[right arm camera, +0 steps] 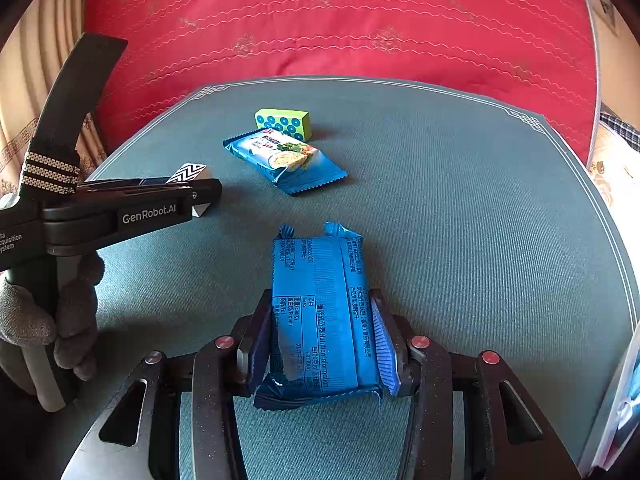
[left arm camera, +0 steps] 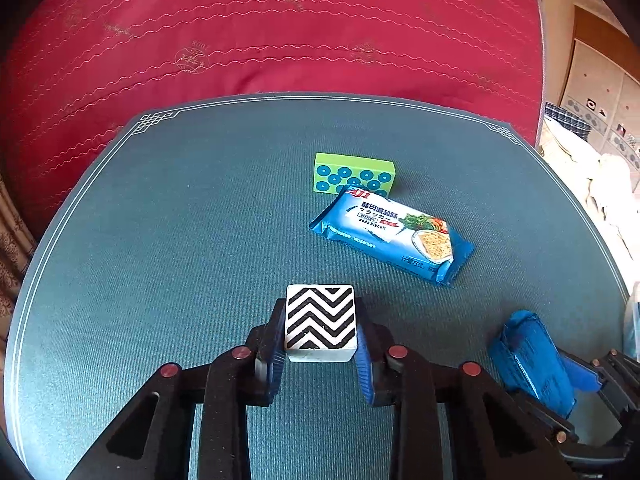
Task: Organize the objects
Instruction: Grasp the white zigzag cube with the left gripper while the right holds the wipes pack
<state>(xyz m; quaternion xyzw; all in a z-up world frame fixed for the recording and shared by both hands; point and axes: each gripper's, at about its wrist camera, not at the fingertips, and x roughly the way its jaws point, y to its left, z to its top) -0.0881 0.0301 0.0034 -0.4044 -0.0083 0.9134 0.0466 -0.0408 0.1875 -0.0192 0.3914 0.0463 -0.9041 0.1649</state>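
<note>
1. In the left wrist view, the left gripper (left arm camera: pixel 320 340) sits low at centre, its fingers pinching a white cube with black zigzag stripes (left arm camera: pixel 320 322) on the teal woven table mat (left arm camera: pixel 160 240).
2. Right of centre, a green block with blue dots (left arm camera: pixel 354 174) touches a blue printed cracker packet (left arm camera: pixel 390 234).
3. At the lower right, the right gripper (right arm camera: pixel 324 344) clamps a plain blue foil packet (right arm camera: pixel 320 312).

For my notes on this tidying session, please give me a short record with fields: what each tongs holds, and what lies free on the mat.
left tongs: shut on zigzag block
right tongs: shut on blue packet, printed back side up
free on mat: cracker packet; green dotted block just behind it
surroundings: red quilt beyond the mat
</note>
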